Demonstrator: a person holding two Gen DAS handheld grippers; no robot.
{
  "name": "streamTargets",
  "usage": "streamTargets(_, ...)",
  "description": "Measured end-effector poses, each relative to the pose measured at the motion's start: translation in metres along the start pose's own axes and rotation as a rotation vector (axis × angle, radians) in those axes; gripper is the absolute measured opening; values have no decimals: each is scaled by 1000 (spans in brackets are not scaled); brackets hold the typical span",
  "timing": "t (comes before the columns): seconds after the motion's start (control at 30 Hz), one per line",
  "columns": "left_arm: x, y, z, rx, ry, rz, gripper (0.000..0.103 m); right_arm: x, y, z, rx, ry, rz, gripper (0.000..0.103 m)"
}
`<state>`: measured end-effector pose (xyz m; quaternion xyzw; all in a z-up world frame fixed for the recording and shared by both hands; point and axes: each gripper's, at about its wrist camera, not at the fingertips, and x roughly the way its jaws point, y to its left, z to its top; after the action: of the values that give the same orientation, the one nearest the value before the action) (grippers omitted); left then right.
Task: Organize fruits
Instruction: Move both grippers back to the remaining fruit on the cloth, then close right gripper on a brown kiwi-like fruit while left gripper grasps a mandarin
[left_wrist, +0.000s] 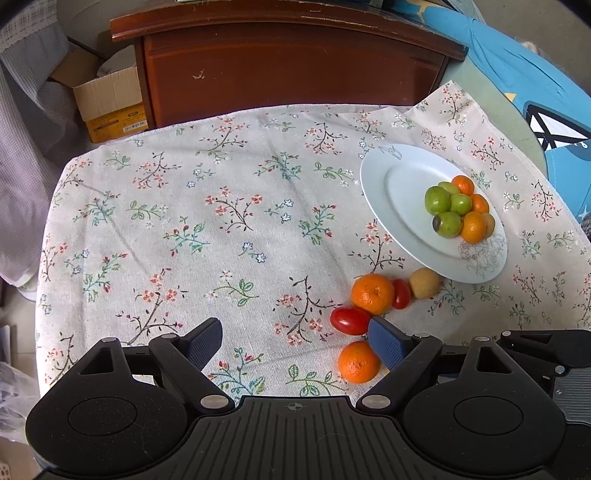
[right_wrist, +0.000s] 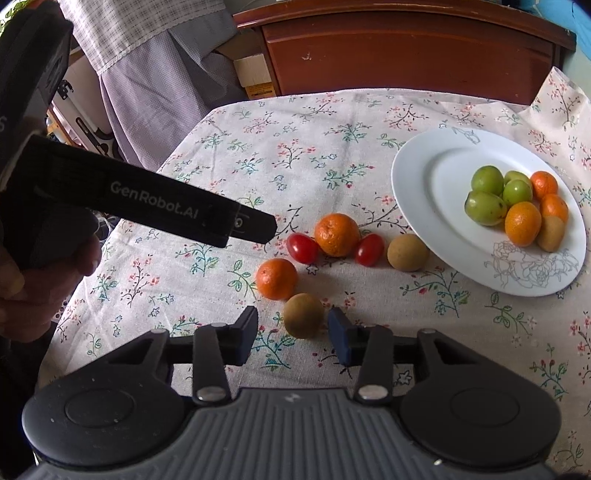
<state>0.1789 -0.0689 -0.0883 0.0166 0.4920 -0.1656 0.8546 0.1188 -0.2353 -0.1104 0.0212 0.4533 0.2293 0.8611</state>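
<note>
On floral cloth (right_wrist: 295, 147) | round brown fruit (right_wrist: 303, 315) | smooth white plate (right_wrist: 417, 192)

From my left wrist view, the near orange (left_wrist: 358, 362) is partly hidden behind my own blue pad, and the brown fruit by the right jaws is out of sight. The yellow box (left_wrist: 114, 123) label print is too small to read.

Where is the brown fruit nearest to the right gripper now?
In the right wrist view the brown fruit lies on the tablecloth between the right gripper's fingers, untouched, just below and right of an orange.
</note>
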Motion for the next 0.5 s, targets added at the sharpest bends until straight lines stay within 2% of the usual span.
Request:
streamTargets(0.1,2,-2,-1,8,12,-8,88,4,0,-1,-1,9,-11,36)
streamTargets(0.2,5,-5,-3,16,24,-15,88,5,-1,-1,-1,15,-13,24)
streamTargets(0.37,5,-7,-5,25,24,-20,88,0,-9,1,18,25,-7,24)
streamTargets(0.5,3,-12,-8,56,13,-31,87,-11,-22,2,56,13,-52,24)
